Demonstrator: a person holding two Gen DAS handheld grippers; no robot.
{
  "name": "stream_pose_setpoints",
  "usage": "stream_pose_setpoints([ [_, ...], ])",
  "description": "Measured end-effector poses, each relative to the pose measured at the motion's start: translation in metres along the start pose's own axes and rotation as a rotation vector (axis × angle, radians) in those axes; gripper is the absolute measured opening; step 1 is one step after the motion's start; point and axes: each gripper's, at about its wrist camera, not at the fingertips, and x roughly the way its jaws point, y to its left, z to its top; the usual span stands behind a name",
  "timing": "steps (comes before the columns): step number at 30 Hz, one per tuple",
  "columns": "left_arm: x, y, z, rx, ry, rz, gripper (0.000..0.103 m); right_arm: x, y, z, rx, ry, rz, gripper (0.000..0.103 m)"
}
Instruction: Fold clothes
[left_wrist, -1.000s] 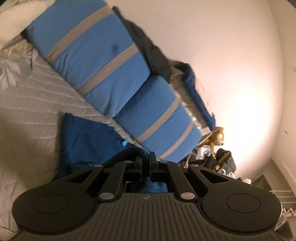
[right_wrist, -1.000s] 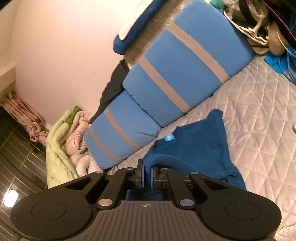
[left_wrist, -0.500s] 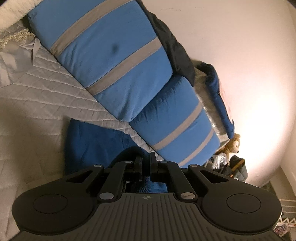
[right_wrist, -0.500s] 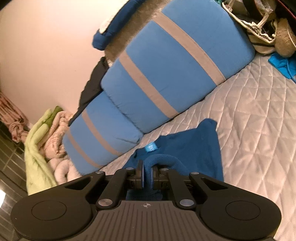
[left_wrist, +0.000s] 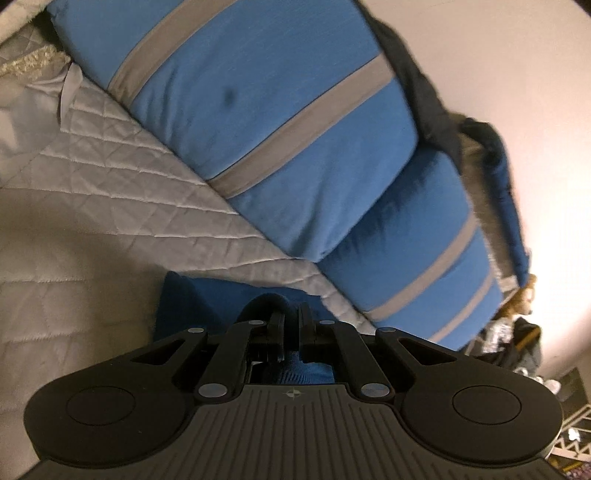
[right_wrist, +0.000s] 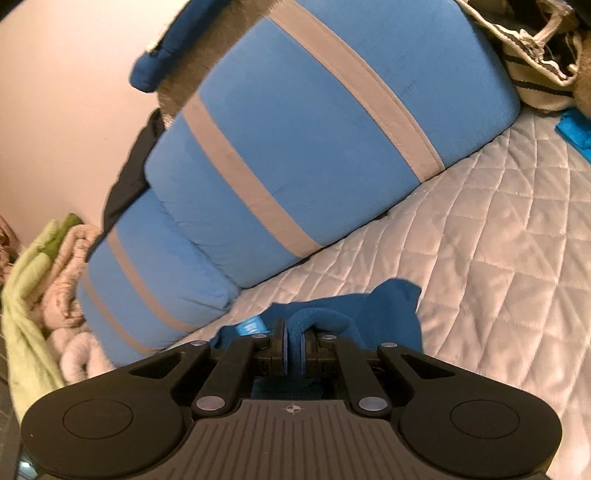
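In the left wrist view, a grey quilted bedcover (left_wrist: 122, 206) fills the left side. A crumpled pale cloth (left_wrist: 26, 74) lies at its far left corner. To the right of it, two blue cushions with grey stripes (left_wrist: 266, 122) lie in a row along the far edge of the bed. A dark garment (left_wrist: 424, 96) hangs behind them against the pale wall (left_wrist: 517, 55). At the far right, near the wall, a brown plush toy (left_wrist: 524, 299) sits beside some dark clutter.

The dark blue garment (left_wrist: 207, 299) lies on the bedcover, just in front of the near cushion. The left gripper (left_wrist: 291, 325) is closed on a thick rolled edge of it, and the cloth rises in a loop above the jaws.

In the right wrist view, a pile of green and beige towels (right_wrist: 44, 280) is at the left side. The same striped cushions cross the middle, and a striped fabric bag (right_wrist: 535, 55) stands at the far right above the bedcover (right_wrist: 498, 258). A bright blue cloth (right_wrist: 576, 133) lies at the right edge.

Here the blue garment (right_wrist: 388, 310) spreads on the quilt, near to the cushions, and a light blue label (right_wrist: 253, 325) shows at its left. The right gripper (right_wrist: 293, 350) is also closed, and it pinches a fold of the garment between its blue pads (right_wrist: 283, 347).
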Motion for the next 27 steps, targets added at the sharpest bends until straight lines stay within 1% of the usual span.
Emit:
stream_pose_setpoints([
  [2,0.016,0.005,0.002,-0.007,0.008,0.026,0.007,0.012,-0.002,0.004,-0.011,0.001,-0.022,0.008],
  [4,0.027,0.008,0.002,0.017,0.011,0.048,0.011,0.024,-0.006,0.007,-0.020,0.011,-0.052,0.009],
  [6,0.037,0.009,0.000,0.060,0.022,0.087,0.013,0.038,-0.012,0.008,-0.023,0.047,-0.091,0.011],
  [7,0.041,0.011,-0.002,0.059,0.038,0.110,0.015,0.045,-0.017,0.009,-0.011,0.074,-0.102,0.015],
  [8,0.043,0.013,-0.004,0.051,0.048,0.134,0.024,0.049,-0.022,0.008,0.005,0.098,-0.109,0.016],
  [9,0.043,0.013,-0.005,0.044,0.049,0.150,0.036,0.051,-0.025,0.008,0.018,0.109,-0.116,0.025],
  [10,0.040,0.014,-0.006,0.041,0.040,0.154,0.043,0.051,-0.027,0.006,0.024,0.111,-0.118,0.042],
  [11,0.036,0.015,-0.007,0.035,0.034,0.147,0.053,0.049,-0.028,0.005,0.022,0.107,-0.114,0.053],
  [12,0.032,0.017,-0.007,0.020,0.036,0.131,0.058,0.045,-0.027,0.003,0.013,0.099,-0.113,0.066],
  [13,0.029,0.019,-0.007,-0.002,0.050,0.104,0.058,0.042,-0.026,0.001,0.002,0.094,-0.107,0.066],
  [16,0.019,0.024,-0.010,-0.059,0.109,0.036,0.058,0.034,-0.028,-0.003,0.016,0.126,-0.089,0.066],
  [21,0.010,0.026,-0.024,-0.070,0.173,0.037,0.058,0.024,-0.028,-0.016,0.015,0.173,-0.071,0.066],
  [23,0.013,0.027,-0.027,-0.076,0.183,0.038,0.058,0.021,-0.028,-0.021,0.024,0.185,-0.066,0.065],
  [26,0.012,0.027,-0.031,-0.082,0.184,-0.016,0.057,0.023,-0.027,-0.026,0.030,0.194,-0.064,0.064],
  [27,0.013,0.026,-0.032,-0.083,0.185,-0.026,0.053,0.024,-0.026,-0.028,0.032,0.197,-0.064,0.062],
])
